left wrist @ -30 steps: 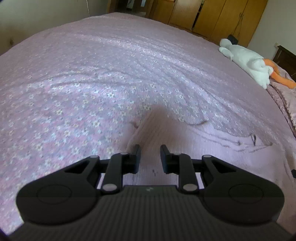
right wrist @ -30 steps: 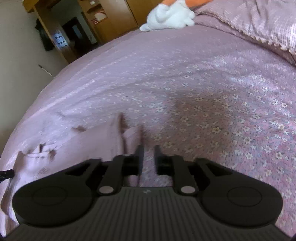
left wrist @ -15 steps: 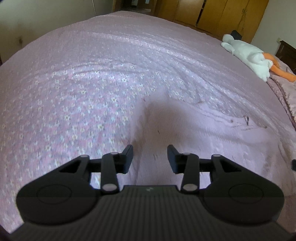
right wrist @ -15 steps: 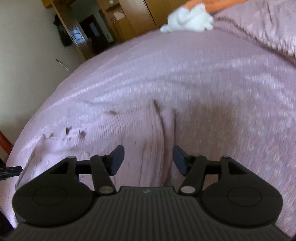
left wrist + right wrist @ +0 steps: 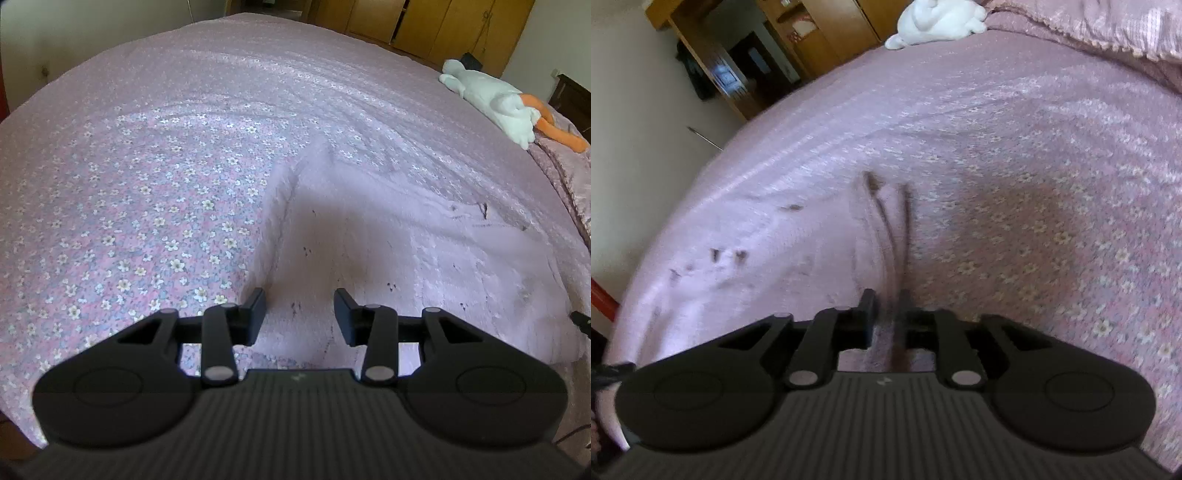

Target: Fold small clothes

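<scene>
Pink floral bedspread [image 5: 155, 206] pretty much fills both of our views, with yellow wooden wardrobes [image 5: 443, 29] along the top edge of the left wrist frame. Lying on it is the small pale pink knit garment [image 5: 388, 240], spread across the middle and right of the left wrist frame, dotted with tiny dark marks.

Our left gripper [image 5: 299, 317] sits low in the frame over the garment's near edge, fingers spread wide apart with bare knit showing between them, nothing pinched.

Our right gripper [image 5: 886, 314] is a different story: its fingers are pressed close together on a bunched ridge of the garment [image 5: 798, 251], and folds run from the tips toward the frame's center. That view is a bit blurry, though.

What only the left view gives us: the whole white plush toy [image 5: 491, 99] with its orange part at the upper right, plus a dark bit of the other rig at the right edge. Only the right view shows a dark doorway with shelving [image 5: 738, 70] at upper left, a frilled pink pillow or quilt edge [image 5: 1108, 26] at upper right, and just the toy's white end [image 5: 942, 18] at the top.

No containers are visible in either frame.
</scene>
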Demonstrator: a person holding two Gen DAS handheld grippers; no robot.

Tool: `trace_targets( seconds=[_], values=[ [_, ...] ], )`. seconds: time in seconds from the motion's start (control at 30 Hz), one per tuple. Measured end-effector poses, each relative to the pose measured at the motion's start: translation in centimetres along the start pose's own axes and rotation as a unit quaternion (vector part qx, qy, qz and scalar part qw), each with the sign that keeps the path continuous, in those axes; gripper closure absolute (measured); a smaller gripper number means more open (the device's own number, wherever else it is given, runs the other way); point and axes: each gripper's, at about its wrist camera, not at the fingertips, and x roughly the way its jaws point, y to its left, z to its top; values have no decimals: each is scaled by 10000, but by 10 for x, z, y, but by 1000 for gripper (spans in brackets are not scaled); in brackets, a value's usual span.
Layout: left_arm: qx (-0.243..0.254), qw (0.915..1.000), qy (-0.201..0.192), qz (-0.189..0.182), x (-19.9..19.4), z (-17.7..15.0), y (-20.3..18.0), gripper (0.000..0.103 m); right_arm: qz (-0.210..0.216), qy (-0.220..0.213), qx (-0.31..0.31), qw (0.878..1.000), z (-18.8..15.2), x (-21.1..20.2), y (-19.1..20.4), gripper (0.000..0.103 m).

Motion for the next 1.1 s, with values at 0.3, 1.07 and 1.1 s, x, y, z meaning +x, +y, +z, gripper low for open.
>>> trace_targets(
  seconds=[0.3,1.07,1.1],
  values=[
    [-4,9999,97,123,-6,-12,-7,60,115,235,-126,9996,-11,-10,3,40],
    [-115,9986,459,245,6,-30,-30,60,1364,48,848,9870,-27,37,-10,39],
    [-101,9985,467,248,7,-30,-31,60,1381,45,852,9867,-27,38,-10,39]
  ],
)
